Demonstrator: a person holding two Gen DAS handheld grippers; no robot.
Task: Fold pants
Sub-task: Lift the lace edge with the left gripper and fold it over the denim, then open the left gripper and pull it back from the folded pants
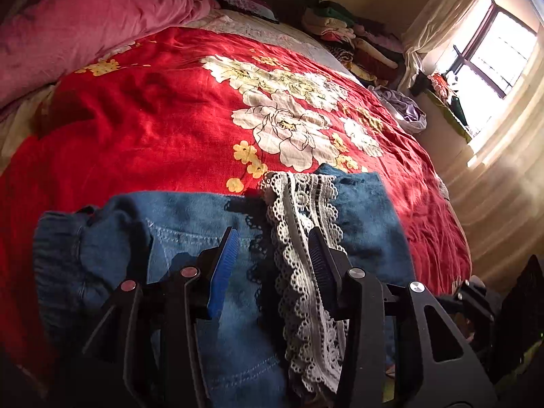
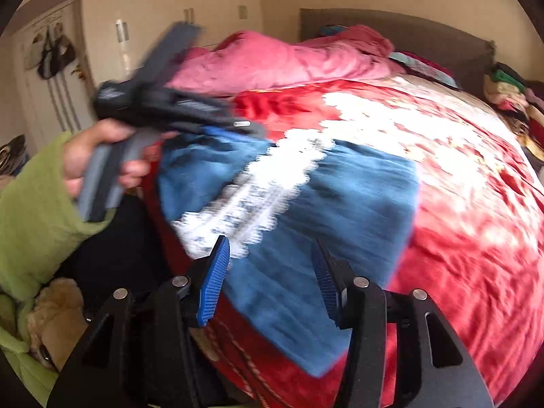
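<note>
Blue-padded left tool and right tool part-open, empty, above pants

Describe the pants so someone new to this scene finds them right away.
Start at the bed, covered by a red bedspread printed with large white flowers. At its near edge lie the blue denim pants, folded into a compact stack. A white lace trim runs across them, and no other fabric on the bed is blue denim.

no readable text, labels or numbers in either view. faint pale marks on the left gripper body, too blurred to read.
</note>
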